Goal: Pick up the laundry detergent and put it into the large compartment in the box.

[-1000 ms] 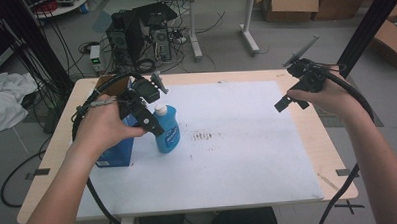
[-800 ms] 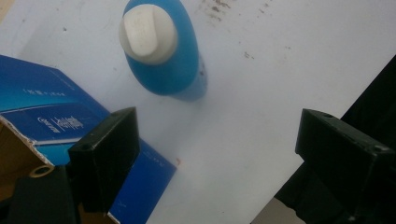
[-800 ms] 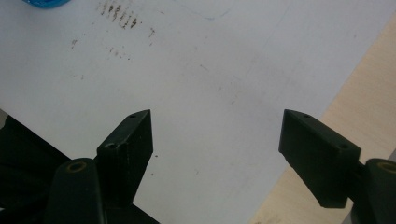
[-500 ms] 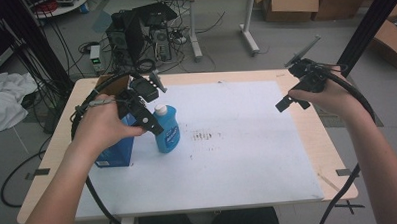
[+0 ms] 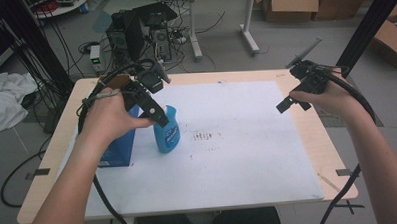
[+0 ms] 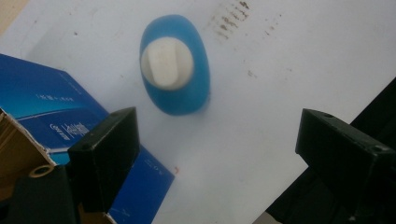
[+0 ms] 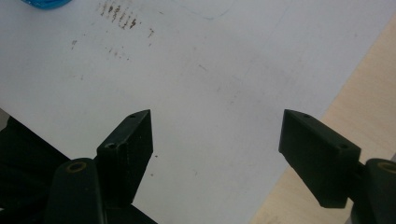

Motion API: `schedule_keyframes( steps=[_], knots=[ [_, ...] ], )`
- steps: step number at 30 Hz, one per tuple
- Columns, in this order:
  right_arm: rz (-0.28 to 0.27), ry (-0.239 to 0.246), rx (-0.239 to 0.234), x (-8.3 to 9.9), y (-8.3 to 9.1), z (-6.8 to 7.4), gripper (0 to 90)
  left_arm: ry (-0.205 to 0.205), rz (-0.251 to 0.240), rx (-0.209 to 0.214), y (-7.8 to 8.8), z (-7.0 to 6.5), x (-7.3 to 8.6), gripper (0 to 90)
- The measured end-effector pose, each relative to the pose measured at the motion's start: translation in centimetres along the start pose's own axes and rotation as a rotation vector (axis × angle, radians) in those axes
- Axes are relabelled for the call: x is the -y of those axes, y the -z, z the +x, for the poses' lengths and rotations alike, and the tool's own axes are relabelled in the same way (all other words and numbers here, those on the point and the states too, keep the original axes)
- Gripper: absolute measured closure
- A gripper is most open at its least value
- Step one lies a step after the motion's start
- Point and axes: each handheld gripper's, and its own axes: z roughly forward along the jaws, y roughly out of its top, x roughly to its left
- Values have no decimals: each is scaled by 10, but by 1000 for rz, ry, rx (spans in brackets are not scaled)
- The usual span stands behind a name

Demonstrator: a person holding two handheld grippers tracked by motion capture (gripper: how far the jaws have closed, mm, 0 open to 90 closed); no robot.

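Left of the middle in the high view, the blue plastic bottle with a white cap (image 5: 167, 130) stands upright beside a dark blue cardboard box (image 5: 118, 145). Above it hangs the left gripper (image 6: 217, 140), jaws wide apart, holding nothing. It is nearer; the right gripper (image 7: 217, 140), also open, waits far right. Box writing looks too blurry to read.

**Both grippers open, arms apart**

I see my left hand (image 5: 109, 117) holding the left gripper (image 6: 219, 140) pointed down, its jaws spread wide. My left forearm comes in from the bottom edge and leans forward. My right hand (image 5: 328, 100) holds the right gripper (image 7: 217, 140) far to the right side, jaws also wide apart, tilted down. The two arms are well apart.
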Motion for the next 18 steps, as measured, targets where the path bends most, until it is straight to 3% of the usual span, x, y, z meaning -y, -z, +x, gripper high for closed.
schedule_keyframes(
  steps=[18],
  knots=[
    [-7, 1, -17, 4, -6, -5, 263, 124, 51, -25, -21, 10, -29, 152]
  ],
)
